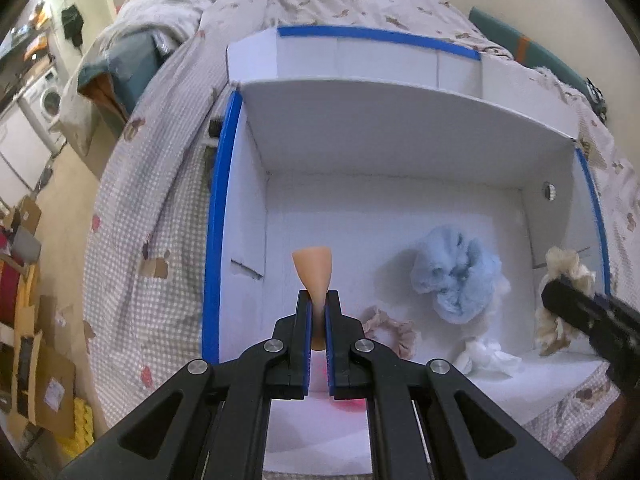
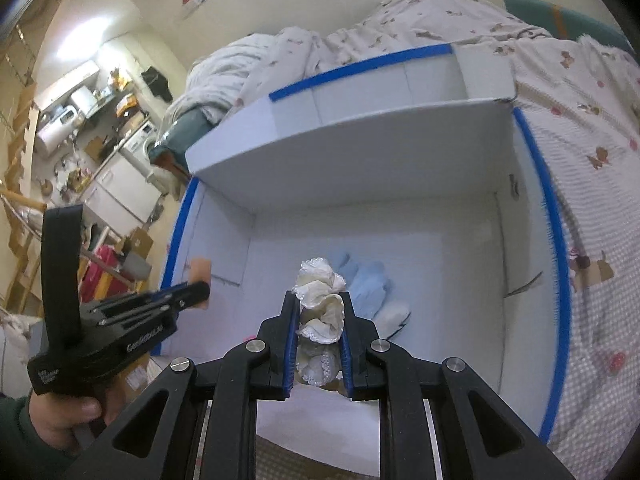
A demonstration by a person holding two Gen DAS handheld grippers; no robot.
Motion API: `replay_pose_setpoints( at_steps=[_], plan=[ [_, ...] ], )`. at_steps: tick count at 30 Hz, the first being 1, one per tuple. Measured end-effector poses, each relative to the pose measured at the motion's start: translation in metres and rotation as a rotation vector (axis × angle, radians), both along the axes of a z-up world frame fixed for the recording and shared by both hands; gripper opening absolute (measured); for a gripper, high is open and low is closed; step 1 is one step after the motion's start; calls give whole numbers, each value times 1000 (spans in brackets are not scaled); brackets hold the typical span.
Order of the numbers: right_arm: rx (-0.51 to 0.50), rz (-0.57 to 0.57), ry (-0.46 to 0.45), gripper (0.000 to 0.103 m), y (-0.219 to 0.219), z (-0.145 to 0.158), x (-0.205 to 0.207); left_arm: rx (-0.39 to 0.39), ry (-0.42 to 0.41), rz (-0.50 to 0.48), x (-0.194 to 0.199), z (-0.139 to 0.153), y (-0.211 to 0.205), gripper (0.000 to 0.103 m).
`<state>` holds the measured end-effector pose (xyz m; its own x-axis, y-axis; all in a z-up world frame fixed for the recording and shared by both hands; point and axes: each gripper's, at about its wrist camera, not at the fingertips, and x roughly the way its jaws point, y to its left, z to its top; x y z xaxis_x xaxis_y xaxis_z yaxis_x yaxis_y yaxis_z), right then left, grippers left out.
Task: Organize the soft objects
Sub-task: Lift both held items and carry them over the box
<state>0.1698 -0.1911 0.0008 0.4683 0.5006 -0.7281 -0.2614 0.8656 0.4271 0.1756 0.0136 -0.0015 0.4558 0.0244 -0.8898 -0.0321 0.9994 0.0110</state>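
A white box with blue taped rims lies open on a bed. My left gripper is shut on a peach soft sponge and holds it above the box floor near the left wall. My right gripper is shut on a cream frilly scrunchie over the box; it shows at the right edge of the left wrist view. On the box floor lie a fluffy light blue scrunchie, a pink scrunchie and a white soft piece.
The box has a raised inner flap at its far side. A patterned quilt surrounds it. Cardboard boxes and appliances stand on the floor to the left.
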Motion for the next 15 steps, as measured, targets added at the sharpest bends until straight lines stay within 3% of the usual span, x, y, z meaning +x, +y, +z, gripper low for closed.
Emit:
replay_pose_setpoints(
  at_steps=[15],
  plan=[
    [-98, 18, 52, 20, 13, -22, 2, -2, 30, -25, 2, -12, -11, 8]
  ],
)
